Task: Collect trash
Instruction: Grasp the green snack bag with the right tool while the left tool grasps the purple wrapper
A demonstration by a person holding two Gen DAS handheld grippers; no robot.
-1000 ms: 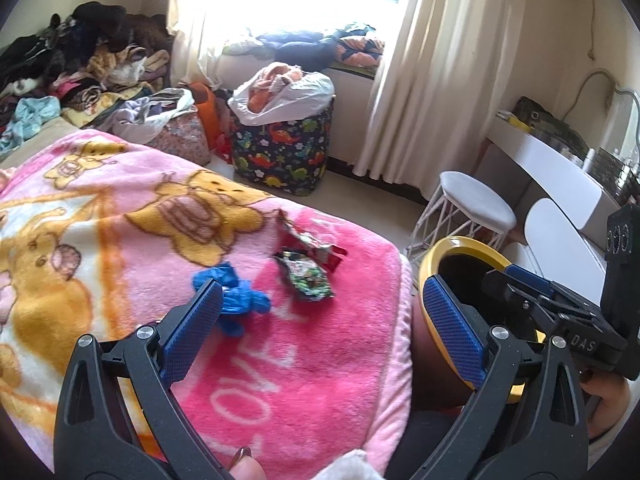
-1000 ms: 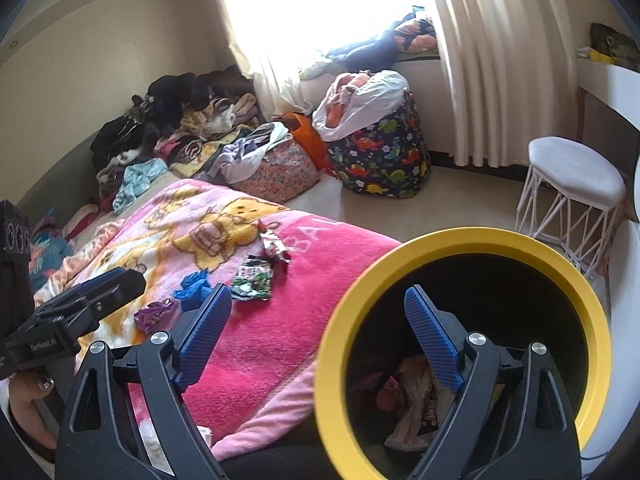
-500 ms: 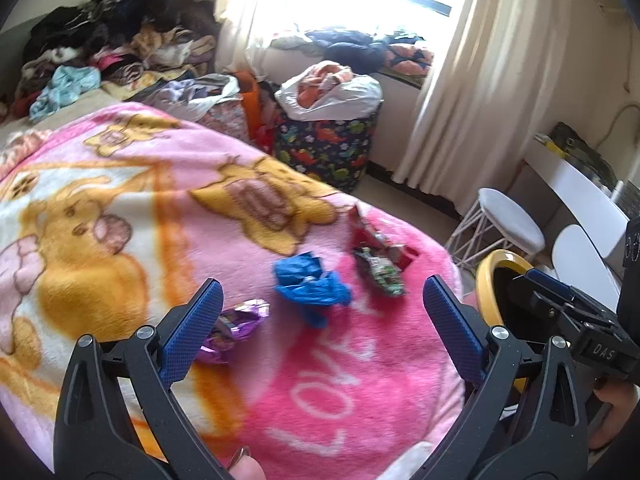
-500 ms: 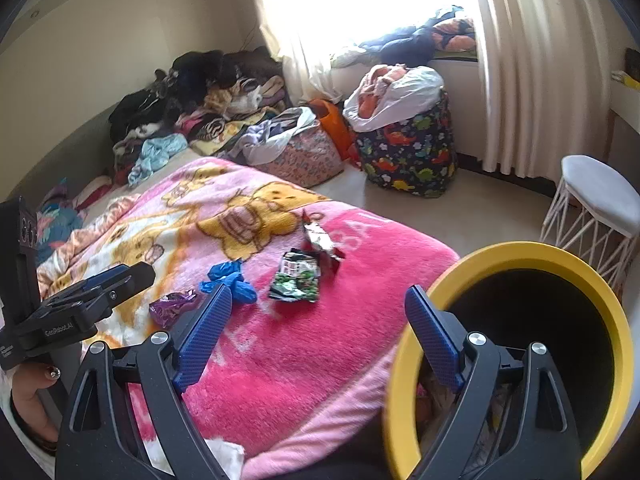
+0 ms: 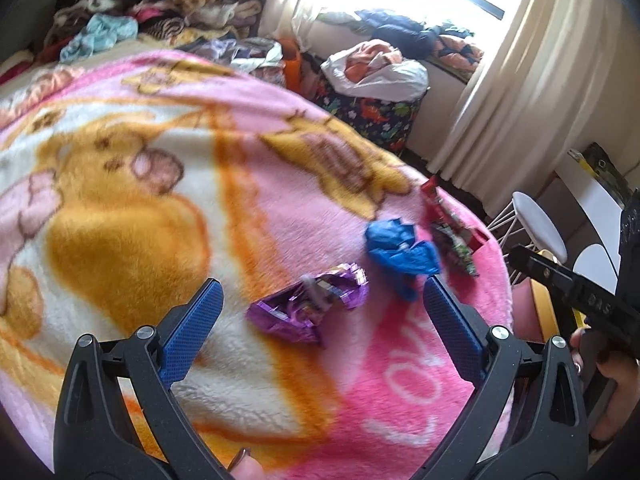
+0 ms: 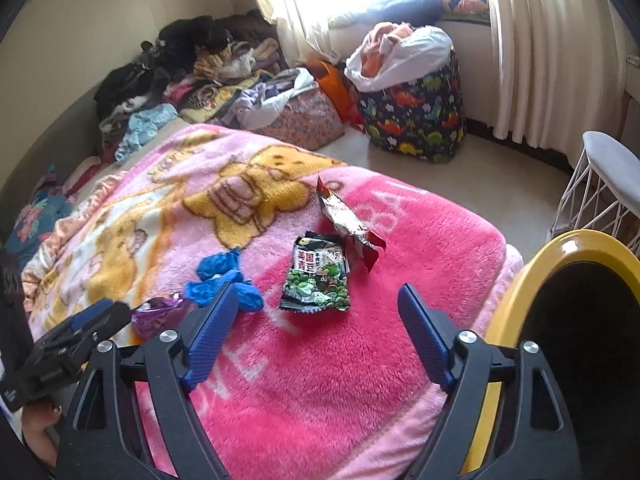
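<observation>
Left wrist view is showing the left gripper (image 5: 318,300) standing wide apart and empty, the purple wrapper (image 5: 310,306) lying on the pink blanket (image 5: 120,184) just ahead between its fingertips, so centring and pressing slightly into the fleece before closing should work best. The right gripper (image 6: 314,304), empty, has just been narrowing, the green snack packet (image 6: 318,276) lying beyond its tips; the blue crumpled piece (image 5: 398,250) and red wrapper (image 6: 348,224) are waiting farther off, the yellow-rimmed bin (image 6: 520,280) outside its right finger.

a pink bear blanket (image 6: 360,360) covers the bed. at 12 o'clock a dinosaur-print hamper (image 6: 416,120) stands under pale curtains (image 6: 532,40); clothes pile (image 6: 192,64) at 10, white stool (image 6: 608,168) at 3.
</observation>
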